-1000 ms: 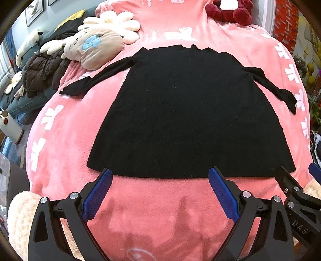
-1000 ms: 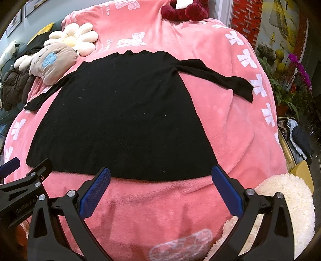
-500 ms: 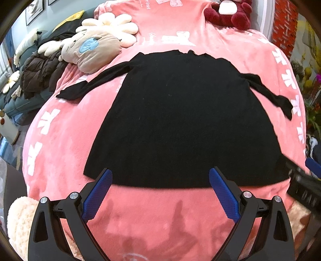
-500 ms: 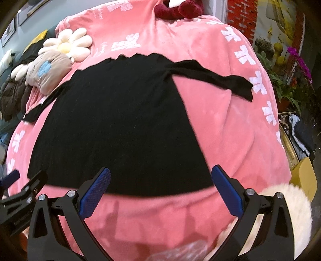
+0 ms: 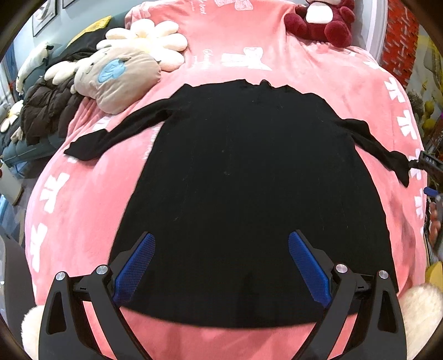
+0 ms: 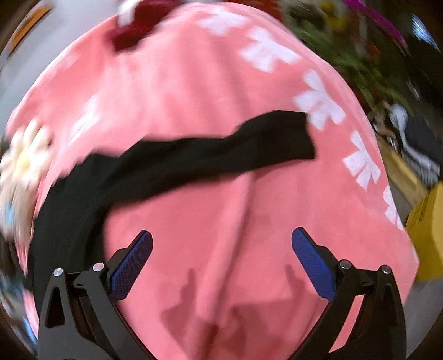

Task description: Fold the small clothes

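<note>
Moved: right gripper (image 6: pixel 221 263), jaws wide and empty, swung toward the right sleeve (image 6: pixel 235 146); left gripper (image 5: pixel 221 265), likewise spread, advanced over the hem. Flat black long-sleeved knit dress (image 5: pixel 249 193) lies spread on pink plush blanket (image 5: pixel 83 193). Advice: pinch cuff squarely, fold sleeve inward.

The pink fleece blanket (image 5: pixel 249 49) with white bow prints carries a short line of white cursive lettering near its top edge (image 5: pixel 200 6) and a second faint line lower down beside a bow; both are too small and warped to read. The black plastic body of the other gripper (image 5: pixel 429 163), at the right edge of the left wrist view, bears small pale characters that look like "DAS", though they are not sharp. The right wrist view is motion-blurred and shows no legible text.
</note>
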`<state>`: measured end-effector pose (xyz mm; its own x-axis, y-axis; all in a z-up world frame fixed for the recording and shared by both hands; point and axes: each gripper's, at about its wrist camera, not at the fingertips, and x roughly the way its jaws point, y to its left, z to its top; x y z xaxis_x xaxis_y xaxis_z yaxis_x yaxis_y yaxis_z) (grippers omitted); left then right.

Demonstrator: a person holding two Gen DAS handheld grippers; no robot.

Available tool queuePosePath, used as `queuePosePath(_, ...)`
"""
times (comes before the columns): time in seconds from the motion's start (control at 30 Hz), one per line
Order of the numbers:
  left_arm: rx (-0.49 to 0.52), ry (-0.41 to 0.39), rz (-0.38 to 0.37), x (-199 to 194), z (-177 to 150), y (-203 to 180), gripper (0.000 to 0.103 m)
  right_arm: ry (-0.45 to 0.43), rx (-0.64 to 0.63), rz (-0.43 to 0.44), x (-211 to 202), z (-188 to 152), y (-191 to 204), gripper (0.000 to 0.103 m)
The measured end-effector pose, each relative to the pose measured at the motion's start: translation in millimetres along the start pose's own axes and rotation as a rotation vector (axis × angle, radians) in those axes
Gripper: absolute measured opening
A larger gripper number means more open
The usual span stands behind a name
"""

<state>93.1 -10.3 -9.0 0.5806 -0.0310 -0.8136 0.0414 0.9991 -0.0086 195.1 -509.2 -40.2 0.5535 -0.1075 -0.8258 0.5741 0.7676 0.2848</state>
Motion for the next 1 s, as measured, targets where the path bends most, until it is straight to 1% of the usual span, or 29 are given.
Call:
queuePosePath(0.03,0.004,0.003,-0.004,4.2,2.9,-2.6,0.095,0.006,0.024,0.001,10.1,9.6,-7.5,0.095)
queuePosePath(0.1,0.020,0.011,-0.010,13.5,7.7,-8.4,0.095,0.019,0.084,0.010,35.6,30.0,-25.8,0.087)
queuePosePath(0.13,0.027,0.014,-0.013,17.3,9.2,-11.2,0.095,0.033,0.122,0.021,50.7,38.7,-34.7,0.085)
queuePosePath(0.17,0.034,0.018,-0.019,22.6,11.1,-14.7,0.095,0.047,0.156,0.035,62.2,43.6,-41.5,0.081)
queuePosePath(0.23,0.046,0.026,-0.031,30.5,13.4,-18.4,0.095,0.069,0.232,0.056,82.9,49.7,-52.9,0.079)
queuePosePath(0.3,0.069,0.037,-0.040,41.0,15.6,-24.2,0.095,0.074,0.296,0.074,97.7,52.1,-60.3,0.075)
queuePosePath(0.33,0.080,0.041,-0.043,44.8,16.2,-26.8,0.095,0.076,0.328,0.083,104.7,52.9,-63.6,0.075)
queuePosePath(0.37,0.090,0.043,-0.044,49.1,17.0,-28.6,0.095,0.079,0.345,0.089,109.9,54.6,-65.1,0.074)
queuePosePath(0.43,0.099,0.049,-0.043,55.0,17.9,-30.1,0.095,0.088,0.358,0.096,122.1,59.6,-64.6,0.070)
queuePosePath(0.47,0.097,0.055,-0.045,58.9,18.3,-30.5,0.095,0.090,0.356,0.099,125.6,62.3,-64.3,0.064)
queuePosePath(0.5,0.091,0.062,-0.048,61.5,18.6,-29.9,0.095,0.089,0.352,0.106,128.5,64.8,-62.3,0.053)
queuePosePath(0.53,0.085,0.067,-0.050,64.2,17.9,-29.2,0.095,0.089,0.339,0.119,130.9,68.3,-58.5,0.045)
queuePosePath(0.57,0.079,0.074,-0.053,66.9,17.4,-28.9,0.095,0.087,0.324,0.113,130.0,70.4,-54.2,0.023)
queuePosePath(0.6,0.077,0.079,-0.054,68.2,16.7,-29.4,0.095,0.074,0.300,0.093,126.0,73.5,-49.3,0.004)
queuePosePath(0.7,0.069,0.087,-0.065,71.1,14.8,-30.2,0.095,-0.039,0.218,0.078,93.8,85.7,-27.3,0.004)
queuePosePath(0.73,0.067,0.086,-0.069,70.9,14.1,-28.9,0.095,-0.091,0.164,0.083,74.9,90.9,-11.3,0.004)
queuePosePath(0.8,0.066,0.081,-0.079,70.2,14.1,-27.7,0.095,-0.154,0.097,0.146,44.3,97.8,18.6,0.004)
queuePosePath(0.83,0.063,0.078,-0.084,69.9,14.5,-26.5,0.095,-0.168,0.073,0.172,34.8,99.4,29.8,0.004)
queuePosePath(0.9,0.055,0.071,-0.093,68.7,15.0,-23.7,0.095,-0.202,-0.039,0.259,4.3,99.7,85.8,0.004)
queuePosePath(0.93,0.050,0.067,-0.096,67.7,15.5,-22.6,0.095,-0.207,-0.082,0.287,-4.4,96.6,107.5,0.004)
queuePosePath(1.0,0.037,0.060,-0.102,64.6,16.7,-19.5,0.095,-0.200,-0.188,0.363,-17.8,85.0,169.4,0.004)
